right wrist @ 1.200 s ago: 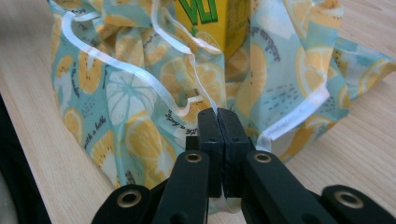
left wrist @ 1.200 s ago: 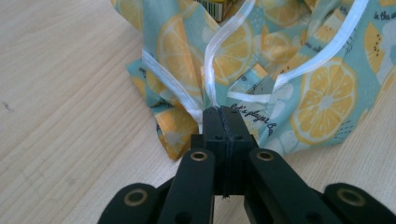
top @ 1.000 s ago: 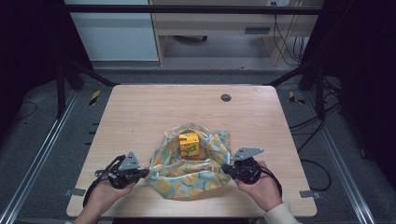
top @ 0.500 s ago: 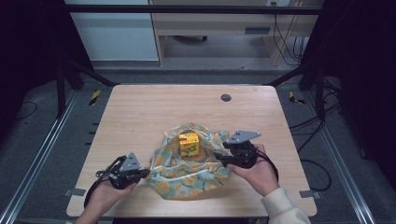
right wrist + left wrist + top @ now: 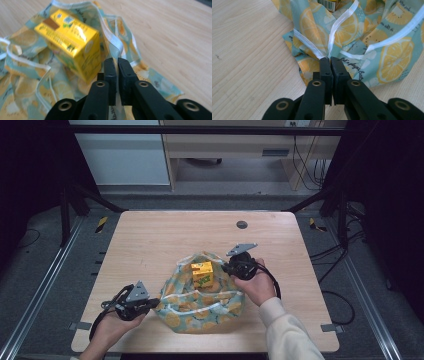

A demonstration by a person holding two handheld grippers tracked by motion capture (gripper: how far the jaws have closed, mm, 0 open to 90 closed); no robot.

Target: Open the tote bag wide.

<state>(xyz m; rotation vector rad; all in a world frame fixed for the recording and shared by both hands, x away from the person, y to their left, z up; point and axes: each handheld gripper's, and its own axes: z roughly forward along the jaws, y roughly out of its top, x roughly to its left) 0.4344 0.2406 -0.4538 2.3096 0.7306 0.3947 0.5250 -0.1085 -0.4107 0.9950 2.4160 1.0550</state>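
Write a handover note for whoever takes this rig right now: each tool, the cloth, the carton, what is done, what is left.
Left tool: shut on the white hem of the lemon-print cloth, at its near-left edge.
Right tool: shut on the hem at the far-right side, lifted beside the yellow carton.
The carton sits on the cloth, in plain sight on the table.
Done: both edges gripped.
Left: probably drawing the cloth over the carton.
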